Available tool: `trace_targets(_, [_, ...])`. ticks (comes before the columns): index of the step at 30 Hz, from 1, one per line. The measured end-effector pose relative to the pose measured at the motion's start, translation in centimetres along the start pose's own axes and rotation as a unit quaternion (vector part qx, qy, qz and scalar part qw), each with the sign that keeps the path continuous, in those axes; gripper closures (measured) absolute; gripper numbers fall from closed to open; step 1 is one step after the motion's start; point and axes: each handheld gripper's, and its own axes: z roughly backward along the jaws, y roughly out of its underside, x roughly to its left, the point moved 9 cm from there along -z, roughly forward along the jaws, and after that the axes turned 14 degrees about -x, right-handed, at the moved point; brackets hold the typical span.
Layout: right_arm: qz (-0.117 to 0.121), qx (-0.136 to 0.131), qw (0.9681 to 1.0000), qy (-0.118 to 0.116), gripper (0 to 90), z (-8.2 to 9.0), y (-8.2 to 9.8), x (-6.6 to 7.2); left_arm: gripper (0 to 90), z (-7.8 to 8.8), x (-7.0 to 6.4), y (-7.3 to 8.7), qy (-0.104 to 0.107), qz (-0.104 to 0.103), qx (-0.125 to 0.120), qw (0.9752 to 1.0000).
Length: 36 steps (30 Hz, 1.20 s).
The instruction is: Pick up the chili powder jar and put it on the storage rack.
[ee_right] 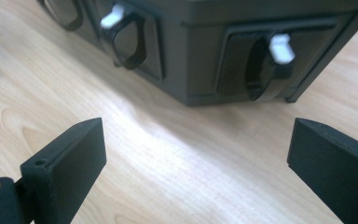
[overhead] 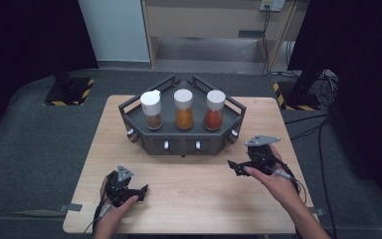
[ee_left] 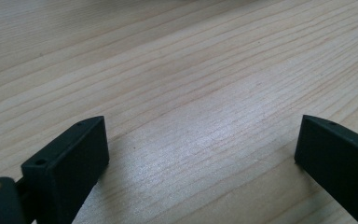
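Wooden counter (overhead: pixel 189 184) holds a dark rack (overhead: pixel 181 142) near its back, with small white-tipped knobs (ee_right: pixel 270 65) on the front. Both claws, right claw (ee_right: pixel 196 154) and left claw (ee_left: pixel 200 154), are spread wide and hold nothing. That knob looks hard, small and a bit slippery, so pinch its flat sides.

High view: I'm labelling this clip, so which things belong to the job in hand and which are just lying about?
In the job:
- dark grey angular rack with front knobs
- right gripper, open, nearest it
- left gripper, open, over the light wooden table

Lying about:
- black-and-yellow striped floor plates
- cables on the floor
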Motion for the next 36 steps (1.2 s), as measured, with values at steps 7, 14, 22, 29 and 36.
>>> trace_targets(7, [-0.005,0.009,0.9999,-0.009,4.5,-0.6,1.6,0.8,1.4,0.0,0.0,0.0,0.000,0.000,0.000,1.0000])
trace_targets(14, [-0.006,0.015,0.9998,-0.014,4.6,-1.0,2.7,1.5,1.4,0.0,0.0,0.0,0.000,0.000,0.000,1.0000])
trace_targets(22, [-0.008,0.020,0.9995,-0.021,4.6,-1.5,4.2,2.5,1.4,0.0,0.0,0.0,0.000,0.000,0.000,1.0000])
trace_targets(29, [-0.011,0.036,0.9989,-0.028,4.7,-2.2,6.4,3.4,1.4,0.0,0.0,0.0,0.000,0.000,0.000,1.0000])
trace_targets(36, [-0.005,0.045,0.9987,-0.024,4.7,-2.9,8.0,3.9,1.4,0.0,0.0,0.0,0.000,0.000,0.000,1.0000])
